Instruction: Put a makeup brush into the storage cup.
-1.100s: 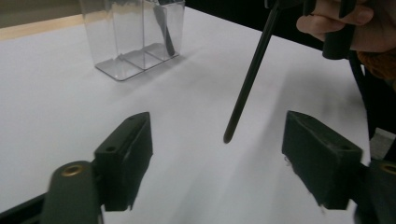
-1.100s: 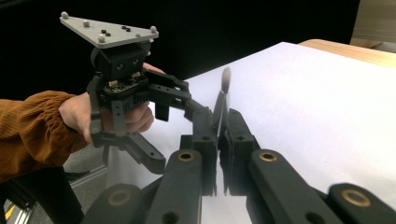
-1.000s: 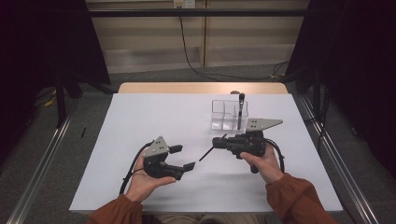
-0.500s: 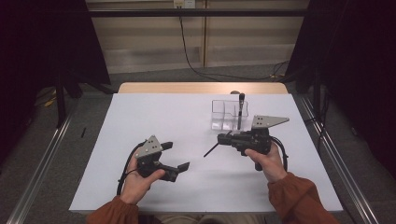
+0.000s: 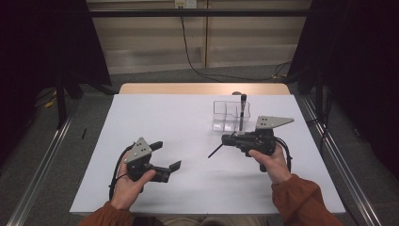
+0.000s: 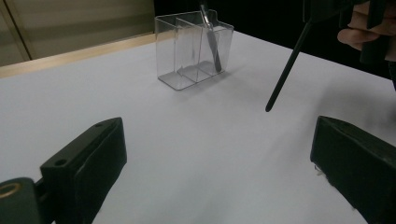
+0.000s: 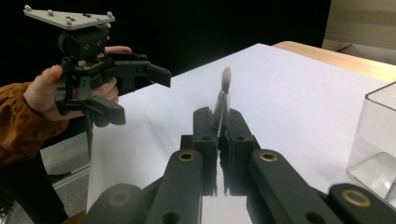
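Note:
My right gripper (image 5: 229, 139) is shut on a thin black stick (image 5: 216, 150), which slants down to the left above the white table (image 5: 188, 122). In the right gripper view the stick (image 7: 226, 81) rises between the closed jaws of the right gripper (image 7: 222, 126). My left gripper (image 5: 168, 155) is held low at the front left. Its jaws have just been opening and stand wide with nothing between them. In the left gripper view the stick (image 6: 285, 74) hangs ahead of the left gripper (image 6: 217, 158). A clear divided organiser (image 5: 226, 115) holds an upright dark tool (image 5: 242, 110).
The organiser (image 6: 187, 51) stands at the table's back right, just beyond the right hand. A wooden strip (image 5: 202, 88) runs along the far edge. Metal rails (image 5: 42, 160) flank the table on both sides. The left gripper (image 7: 140, 95) is in the right gripper view at far left.
My left gripper has drawn away to the left from the stick's tip and its jaws have spread wider. The right gripper still holds the stick in nearly the same place.

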Demonstrator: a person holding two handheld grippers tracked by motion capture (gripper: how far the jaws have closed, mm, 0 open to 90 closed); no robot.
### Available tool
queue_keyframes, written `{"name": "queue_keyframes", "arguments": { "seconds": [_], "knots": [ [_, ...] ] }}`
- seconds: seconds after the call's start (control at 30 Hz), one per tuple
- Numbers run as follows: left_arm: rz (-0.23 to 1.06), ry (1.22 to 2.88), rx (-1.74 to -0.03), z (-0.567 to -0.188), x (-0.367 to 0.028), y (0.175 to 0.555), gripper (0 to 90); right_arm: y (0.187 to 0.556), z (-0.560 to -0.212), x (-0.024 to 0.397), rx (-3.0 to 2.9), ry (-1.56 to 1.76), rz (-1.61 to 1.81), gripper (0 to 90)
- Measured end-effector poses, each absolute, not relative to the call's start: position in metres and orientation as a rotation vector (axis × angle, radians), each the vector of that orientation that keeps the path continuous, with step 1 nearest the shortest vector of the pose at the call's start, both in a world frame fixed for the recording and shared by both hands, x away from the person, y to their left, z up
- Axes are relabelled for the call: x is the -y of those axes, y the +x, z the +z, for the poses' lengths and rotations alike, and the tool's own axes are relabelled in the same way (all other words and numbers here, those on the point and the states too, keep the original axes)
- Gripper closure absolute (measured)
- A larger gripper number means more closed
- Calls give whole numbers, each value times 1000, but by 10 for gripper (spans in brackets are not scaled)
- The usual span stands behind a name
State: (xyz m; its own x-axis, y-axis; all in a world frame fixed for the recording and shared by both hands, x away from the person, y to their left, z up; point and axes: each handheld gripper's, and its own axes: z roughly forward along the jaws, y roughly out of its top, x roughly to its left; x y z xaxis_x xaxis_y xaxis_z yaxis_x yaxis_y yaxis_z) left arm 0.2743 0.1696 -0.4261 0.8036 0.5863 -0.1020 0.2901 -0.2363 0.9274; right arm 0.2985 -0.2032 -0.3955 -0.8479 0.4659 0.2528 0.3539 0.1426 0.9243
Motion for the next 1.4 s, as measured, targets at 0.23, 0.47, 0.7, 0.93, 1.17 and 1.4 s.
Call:
{"name": "queue_keyframes", "arguments": {
  "seconds": [0.23, 0.47, 0.7, 0.93, 1.17, 1.4],
  "knots": [
    [347, 1829, -677, -429, -183, 270, 37, 298, -393, 208, -2295, 843, 1798, 855],
    [379, 1809, -702, -427, -199, 265, 37, 299, -392, 214, -2289, 855, 1783, 855],
    [408, 1767, -735, -428, -213, 260, 47, 300, -387, 223, -2268, 894, 1773, 856],
    [432, 1731, -764, -428, -222, 254, 48, 302, -387, 230, -2251, 927, 1755, 855],
    [466, 1706, -794, -433, -237, 248, 48, 303, -384, 236, -2233, 943, 1720, 855],
    [476, 1684, -818, -436, -247, 250, 48, 308, -380, 242, -2216, 968, 1688, 855]
  ]
}}
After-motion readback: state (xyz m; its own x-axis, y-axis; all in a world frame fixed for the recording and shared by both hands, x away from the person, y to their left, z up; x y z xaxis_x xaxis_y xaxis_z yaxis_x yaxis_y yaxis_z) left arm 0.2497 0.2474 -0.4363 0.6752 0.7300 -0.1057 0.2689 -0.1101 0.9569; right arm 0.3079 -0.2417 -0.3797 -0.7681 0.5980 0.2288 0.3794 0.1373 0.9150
